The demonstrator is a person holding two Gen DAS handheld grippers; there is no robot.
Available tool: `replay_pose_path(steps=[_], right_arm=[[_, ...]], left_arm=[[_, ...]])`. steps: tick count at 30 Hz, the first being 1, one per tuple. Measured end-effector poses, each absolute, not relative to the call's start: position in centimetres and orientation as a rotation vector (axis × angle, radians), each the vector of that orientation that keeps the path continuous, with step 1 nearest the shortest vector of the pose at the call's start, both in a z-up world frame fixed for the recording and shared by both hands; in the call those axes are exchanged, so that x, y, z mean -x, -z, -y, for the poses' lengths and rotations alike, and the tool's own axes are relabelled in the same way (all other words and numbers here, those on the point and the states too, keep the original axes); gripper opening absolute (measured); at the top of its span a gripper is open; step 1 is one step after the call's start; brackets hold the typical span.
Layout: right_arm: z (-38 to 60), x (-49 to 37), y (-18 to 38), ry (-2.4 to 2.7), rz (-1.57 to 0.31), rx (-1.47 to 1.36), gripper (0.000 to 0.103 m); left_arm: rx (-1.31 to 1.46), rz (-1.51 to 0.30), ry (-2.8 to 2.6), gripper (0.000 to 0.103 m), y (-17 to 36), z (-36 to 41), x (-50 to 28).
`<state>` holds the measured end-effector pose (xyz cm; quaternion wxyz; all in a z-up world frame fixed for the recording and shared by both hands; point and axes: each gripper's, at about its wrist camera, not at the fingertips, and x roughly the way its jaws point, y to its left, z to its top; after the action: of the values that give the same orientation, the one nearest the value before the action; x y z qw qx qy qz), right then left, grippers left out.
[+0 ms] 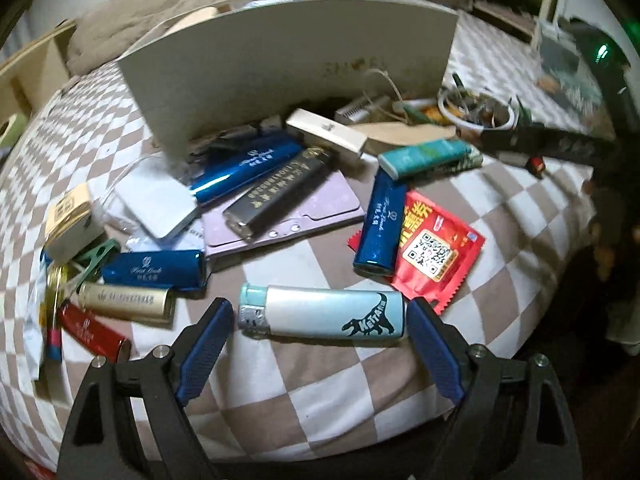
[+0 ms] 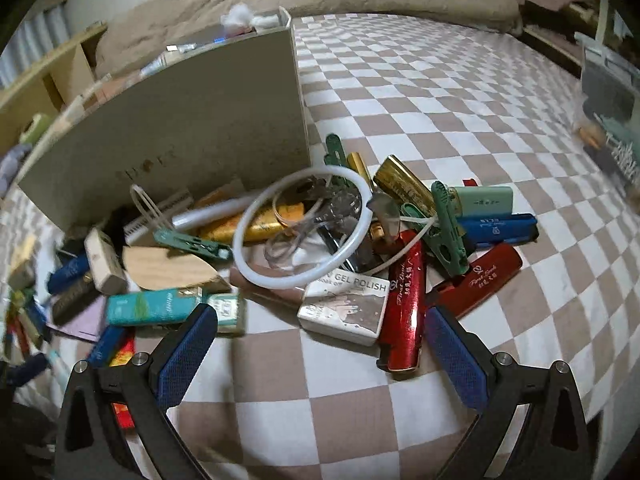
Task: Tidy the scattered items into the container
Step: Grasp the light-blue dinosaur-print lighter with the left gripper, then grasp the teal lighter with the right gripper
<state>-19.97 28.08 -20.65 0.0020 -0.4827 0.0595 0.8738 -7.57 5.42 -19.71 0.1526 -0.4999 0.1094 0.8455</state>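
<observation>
Most of the job is still ahead of me: the beige box [image 1: 288, 64] stands on the checkered bed cover [image 1: 340, 392] with a few bits showing over its rim, while lighters and oddments lie heaped at its foot. My left gripper [image 1: 320, 316] gapes around the dinosaur lighter [image 1: 324, 314], pads not pressing it. Only the right view shows the white ring [image 2: 304, 228], the gel polish box [image 2: 344, 308] and my right gripper [image 2: 320, 336], open and empty.
</observation>
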Motion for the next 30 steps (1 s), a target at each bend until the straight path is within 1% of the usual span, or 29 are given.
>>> replay_pose_path(steps=[3, 5, 6, 10, 14, 19, 23, 28, 30], right_arm=[[-28.7, 19.9, 20.2, -2.83, -0.259, 1.495, 0.103], [-26.9, 20.1, 20.1, -2.905, -0.291, 1.493, 0.103], [-26.4, 19.8, 20.0, -2.941, -0.295, 1.491, 0.103], [-23.3, 18.7, 19.6, -3.038, -0.194, 1.474, 0.103], [-20.2, 16.8, 19.3, -3.068, -0.104, 1.508, 0.103], [-18.6, 15.1, 19.2, -3.043, -0.144, 1.546, 0.103], [-18.0, 15.1, 19.2, -2.975, -0.114, 1.479, 0.103], [-17.3, 15.3, 19.8, -2.946, -0.049, 1.5, 0.102], [-17.0, 15.3, 20.2, -2.91, 0.012, 1.489, 0.09]], left_arm=[[1.425, -0.341, -2.431, 0.089, 19.9, -5.4, 8.2], [1.416, -0.345, -2.437, 0.089, 19.9, -5.3, 8.4], [1.418, -0.341, -2.43, 0.085, 19.9, -5.3, 8.5], [1.407, -0.348, -2.43, 0.084, 19.7, -5.3, 8.6], [1.397, -0.298, -2.456, 0.084, 19.7, -4.9, 8.6], [1.378, -0.241, -2.494, 0.084, 19.8, -4.5, 8.7], [1.379, -0.212, -2.512, 0.084, 20.0, -4.3, 8.6], [1.385, -0.16, -2.541, 0.084, 20.0, -3.7, 8.8], [1.384, -0.142, -2.545, 0.084, 20.0, -3.6, 8.9]])
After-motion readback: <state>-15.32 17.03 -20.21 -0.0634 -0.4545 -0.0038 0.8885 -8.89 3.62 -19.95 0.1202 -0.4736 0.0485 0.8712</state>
